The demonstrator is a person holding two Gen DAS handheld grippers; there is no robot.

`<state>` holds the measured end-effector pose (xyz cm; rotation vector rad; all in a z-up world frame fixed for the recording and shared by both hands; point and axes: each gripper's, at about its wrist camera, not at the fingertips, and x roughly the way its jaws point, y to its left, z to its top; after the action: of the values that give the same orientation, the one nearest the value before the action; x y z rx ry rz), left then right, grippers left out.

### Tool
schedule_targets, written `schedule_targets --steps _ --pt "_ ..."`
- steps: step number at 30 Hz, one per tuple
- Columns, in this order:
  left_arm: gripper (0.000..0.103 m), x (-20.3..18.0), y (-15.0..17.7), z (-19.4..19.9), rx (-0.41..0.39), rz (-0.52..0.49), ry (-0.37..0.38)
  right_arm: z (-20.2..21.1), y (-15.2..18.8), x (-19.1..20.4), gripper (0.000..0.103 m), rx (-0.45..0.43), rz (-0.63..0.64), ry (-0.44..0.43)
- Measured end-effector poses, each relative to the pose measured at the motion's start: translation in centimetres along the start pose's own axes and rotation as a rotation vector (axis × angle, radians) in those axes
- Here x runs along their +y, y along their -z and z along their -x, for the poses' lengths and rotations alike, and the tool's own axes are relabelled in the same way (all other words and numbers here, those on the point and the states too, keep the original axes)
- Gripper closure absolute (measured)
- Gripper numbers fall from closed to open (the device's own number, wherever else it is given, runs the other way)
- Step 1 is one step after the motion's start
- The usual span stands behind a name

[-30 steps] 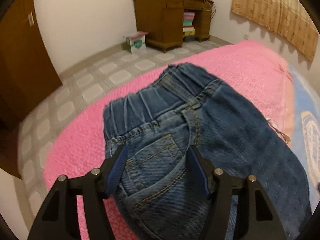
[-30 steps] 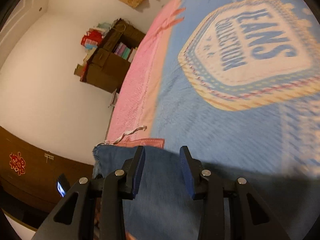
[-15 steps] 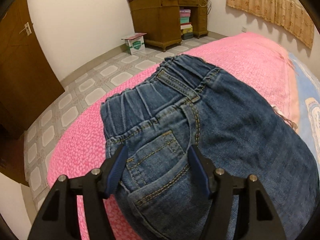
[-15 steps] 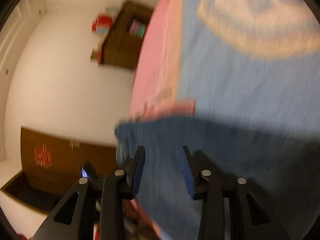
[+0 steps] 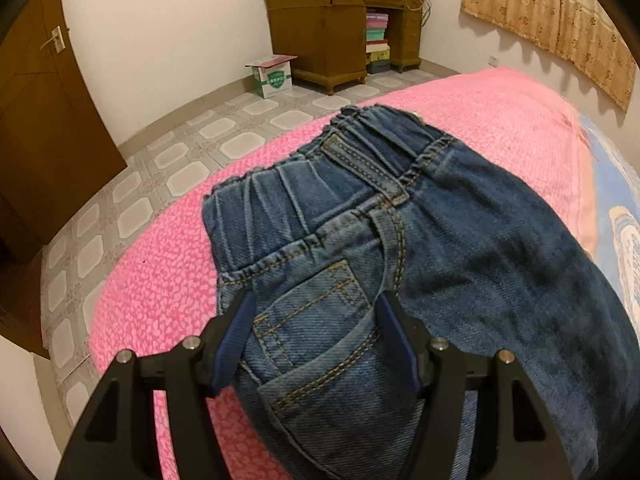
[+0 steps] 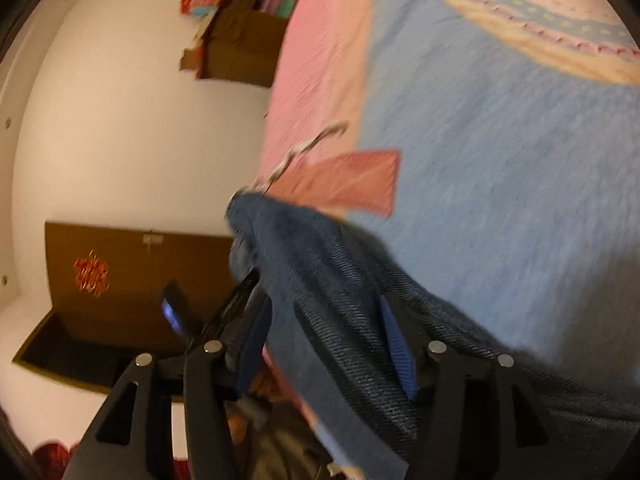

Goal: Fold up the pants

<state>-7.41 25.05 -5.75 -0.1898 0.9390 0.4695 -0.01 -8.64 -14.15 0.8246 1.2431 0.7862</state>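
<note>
My left gripper [image 5: 316,340] hangs over the jeans [image 5: 400,264], fingers spread wide around the back pocket [image 5: 316,320] and gripping nothing. The jeans lie waistband-up on the pink blanket [image 5: 160,292] of the bed. My right gripper [image 6: 324,340] has a fold of denim [image 6: 320,280] draped between its parted fingers; the view is blurred.

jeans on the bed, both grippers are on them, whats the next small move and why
Probably close the right hand-held gripper on the denim. A lifted fold of the jeans runs between its open jaws, above the blue blanket, so it looks ready to grip. The left hand-held gripper is also open, straddling the back pocket near the waistband, which lies flat on the pink blanket.
</note>
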Motion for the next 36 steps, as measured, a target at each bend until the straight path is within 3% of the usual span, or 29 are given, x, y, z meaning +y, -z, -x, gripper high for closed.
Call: schedule_targets --steps 5,9,14,16,22,28,31,34,36 --pt "0.036 0.2 0.0 0.0 0.004 -0.001 0.013 0.5 0.5 0.3 0.040 0.027 -0.031 -0.020" --pt "0.035 0.4 -0.1 -0.2 0.009 0.002 0.019 4.1 2.0 0.6 0.040 -0.013 -0.026 0.011" --pt "0.035 0.6 -0.2 -0.3 0.011 0.011 0.021 6.2 4.4 -0.2 0.040 -0.030 0.034 0.185" --pt "0.035 0.6 -0.2 -0.2 0.011 0.011 0.020 6.6 4.9 0.4 0.040 -0.045 0.084 0.215" --pt "0.035 0.7 -0.1 -0.1 0.010 0.014 0.013 3.2 3.6 0.2 0.033 0.082 0.097 0.071" --pt "0.035 0.4 0.0 -0.2 0.008 0.013 0.008 -1.8 -1.7 -0.4 0.032 0.044 -0.066 -0.178" --pt "0.035 0.2 -0.1 -0.2 0.008 0.001 0.005 -2.9 -3.5 -0.4 0.032 -0.015 -0.065 -0.087" --pt "0.034 0.4 -0.2 -0.2 0.010 0.008 0.016 -1.6 -3.4 -0.7 0.032 -0.035 -0.093 -0.114" --pt "0.034 0.5 -0.3 -0.2 0.013 0.013 0.017 0.6 -3.1 -0.8 0.032 -0.074 -0.073 -0.072"
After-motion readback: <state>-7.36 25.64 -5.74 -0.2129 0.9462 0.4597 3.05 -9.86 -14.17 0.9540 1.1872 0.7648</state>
